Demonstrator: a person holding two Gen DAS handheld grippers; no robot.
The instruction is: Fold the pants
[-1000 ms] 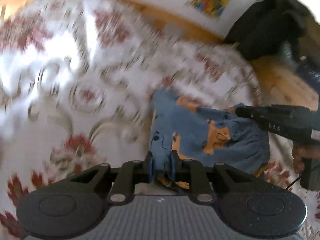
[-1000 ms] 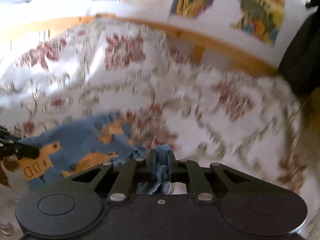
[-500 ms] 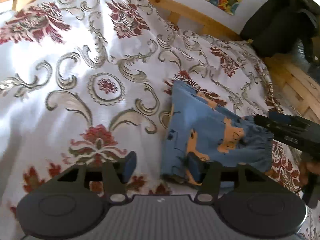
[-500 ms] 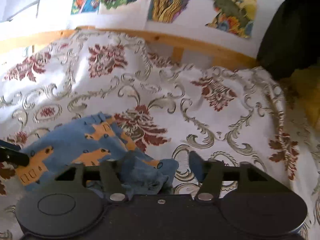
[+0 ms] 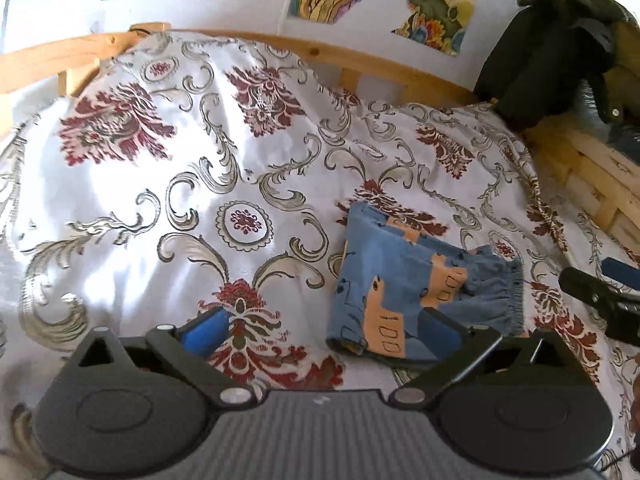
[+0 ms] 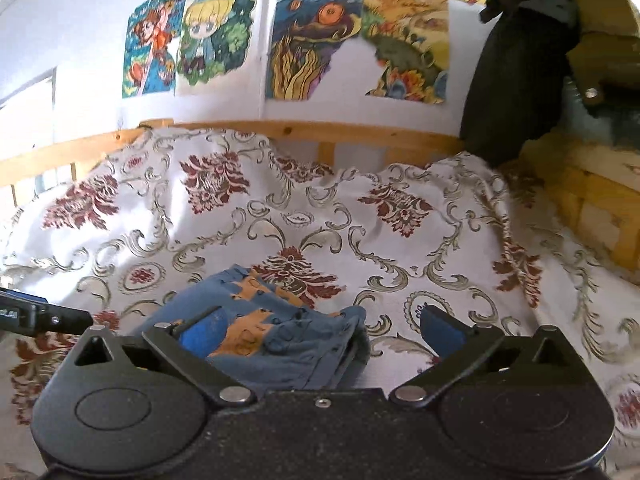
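- One bedspread [image 5: 168, 200], white with dark red flowers and grey scrolls, is covering the whole bed; its near edge is being hidden behind my gripper bodies in both views.
- One wooden rail [image 6: 360, 130] is running along the far side at 12 o'clock, partly covered where the bedspread is bunching over it.
- Four or so colourful pictures [image 6: 304, 44] are hanging on the wall above; the top ones are being cut off by the frame, so I cannot count them exactly.
- One dark garment [image 6: 516, 60] is hanging at 2 o'clock, its shape hard to make out.
- One pair of pants [image 5: 416, 292], blue with orange vehicle shapes, is lying folded into a compact block on the bedspread, elastic waistband facing 3 o'clock in the left wrist view.
- I am holding my left gripper [image 5: 320, 330] spread wide, gripping nothing; the pants are lying at about 1 o'clock from it, their near corner behind my right-hand finger.
- I am holding my right gripper [image 6: 320, 330] equally wide and empty; the pants [image 6: 280, 332] are lying at about 11 o'clock, partly hidden by the left-hand finger.
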